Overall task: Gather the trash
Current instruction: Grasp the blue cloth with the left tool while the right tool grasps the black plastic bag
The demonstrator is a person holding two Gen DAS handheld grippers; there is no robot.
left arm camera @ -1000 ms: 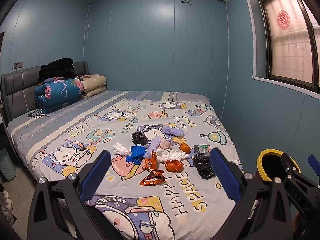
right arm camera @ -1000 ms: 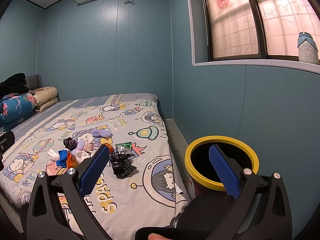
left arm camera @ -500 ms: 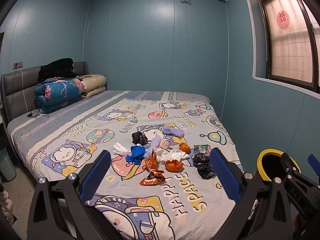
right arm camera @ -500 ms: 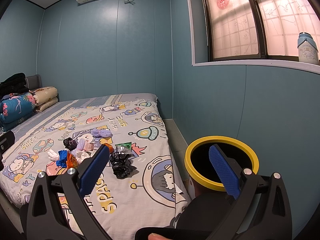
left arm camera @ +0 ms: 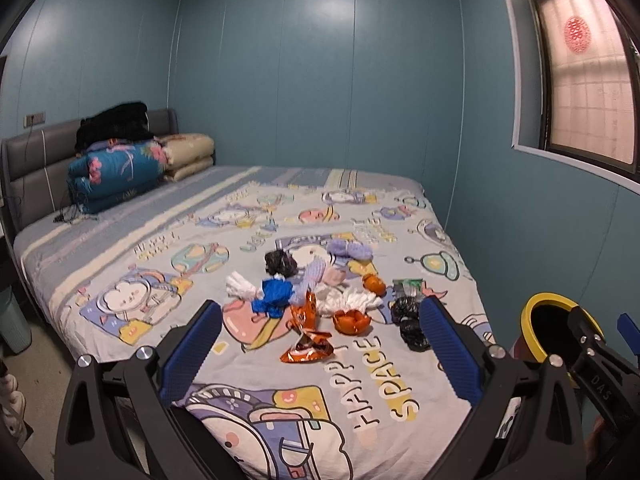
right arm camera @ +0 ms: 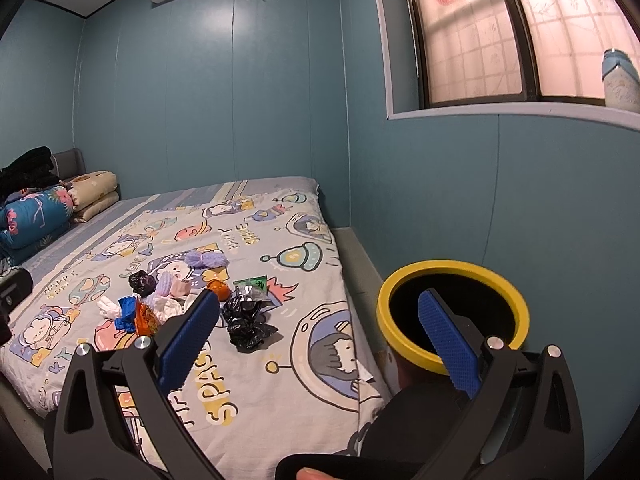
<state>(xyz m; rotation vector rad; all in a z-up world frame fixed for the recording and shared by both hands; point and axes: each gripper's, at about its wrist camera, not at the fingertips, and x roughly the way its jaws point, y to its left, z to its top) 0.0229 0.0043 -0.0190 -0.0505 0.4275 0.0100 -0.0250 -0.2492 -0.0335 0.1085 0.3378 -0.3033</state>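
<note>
**K:** Blue-walled bedroom, bed point(left arm camera: 120, 248) with a cartoon space quilt. Trash pile point(left arm camera: 320, 292) sits mid-quilt toward the foot end: black bags, blue wad, white tissue, orange wrappers, lilac pieces. Yellow-rimmed bin point(right arm camera: 452, 316) is on the floor off the bed's right side.

**M:** Tongs?

**K:** Left gripper point(left arm camera: 320, 344) spread wide, nothing between the pads, hovering short of the pile. Right gripper point(right arm camera: 320, 336) also wide and empty, one finger point(right arm camera: 448, 340) in front of the bin mouth in its view.

**M:** So nothing collected yet, by the look of it.

**K:** That's my read. Bin interior is dark, can't tell what's in it.

**M:** Risks?

**K:** Pieces overlap and touch. A wide bite into the middle likely grabs two or three and sheds one on the way to the bin. Crumpled black bag point(right arm camera: 244, 324) and foil wrapper point(left arm camera: 308, 350) are slick and springy, could squirt out of flat pads. Quilt is soft, so pressing down may pinch fabric with the trash and drag the pile. Bin sits below the bed edge; an early release lands on the floor.
</note>
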